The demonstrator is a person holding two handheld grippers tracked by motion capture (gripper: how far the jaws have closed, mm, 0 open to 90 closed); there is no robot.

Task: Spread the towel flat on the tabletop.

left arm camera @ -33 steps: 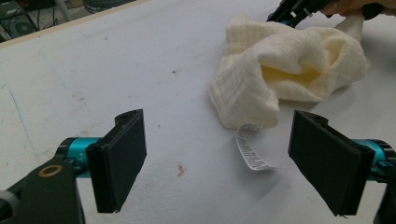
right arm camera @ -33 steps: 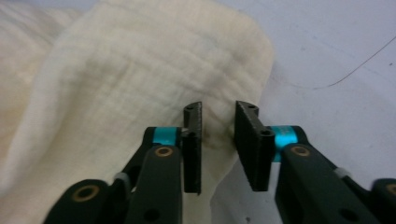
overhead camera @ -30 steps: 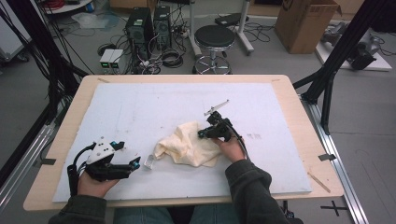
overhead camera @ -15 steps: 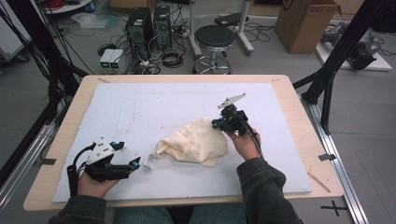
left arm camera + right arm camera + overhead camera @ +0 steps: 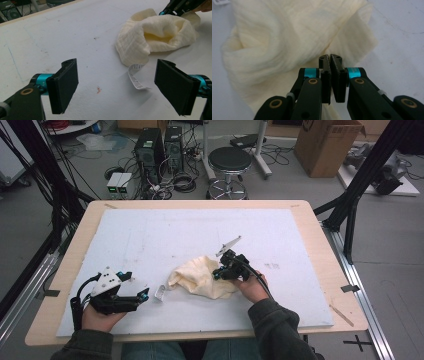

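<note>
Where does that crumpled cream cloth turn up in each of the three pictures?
High view: the cream cloth lies near the table's middle front, right tongs at its right edge.
Left gripper view: upper right, beyond the open left tongs.
Right gripper view: spread across the upper left and middle, behind the shut right tongs.
Shared landmark: the cloth's white label, in the left gripper view, and at the right gripper view's top left corner.
</note>
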